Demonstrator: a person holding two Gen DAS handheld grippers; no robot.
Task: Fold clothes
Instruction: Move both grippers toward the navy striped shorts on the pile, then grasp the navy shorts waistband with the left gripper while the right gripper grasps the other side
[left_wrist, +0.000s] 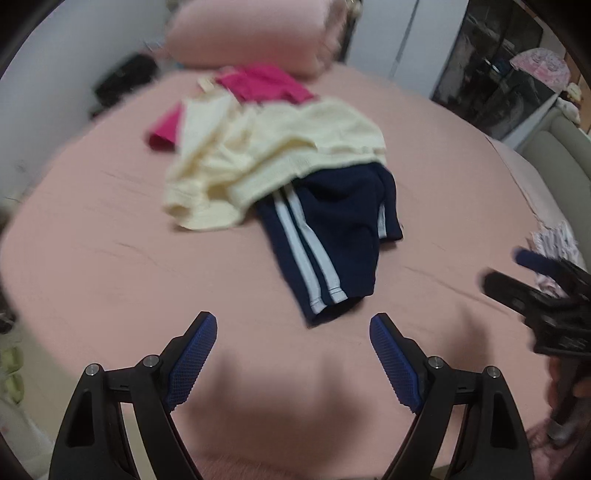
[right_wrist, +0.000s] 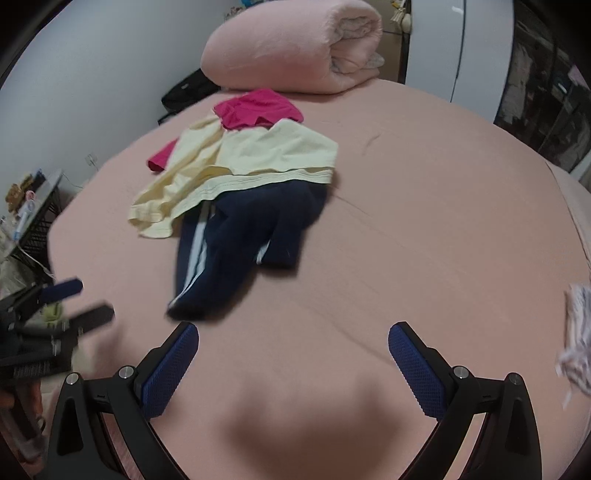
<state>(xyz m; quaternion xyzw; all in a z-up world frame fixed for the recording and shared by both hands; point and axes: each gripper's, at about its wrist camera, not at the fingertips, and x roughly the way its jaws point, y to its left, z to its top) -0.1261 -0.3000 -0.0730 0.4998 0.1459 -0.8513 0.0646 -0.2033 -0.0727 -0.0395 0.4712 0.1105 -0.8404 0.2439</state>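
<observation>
Both claws are hanging spread and empty over the pink bed (left_wrist: 92, 258), left claw (left_wrist: 293, 332), right claw (right_wrist: 293, 341). Navy track pants (left_wrist: 332, 240) are lying ahead, half under the cream top (left_wrist: 258, 155). Grabbing the pants risks dragging the top along.
</observation>
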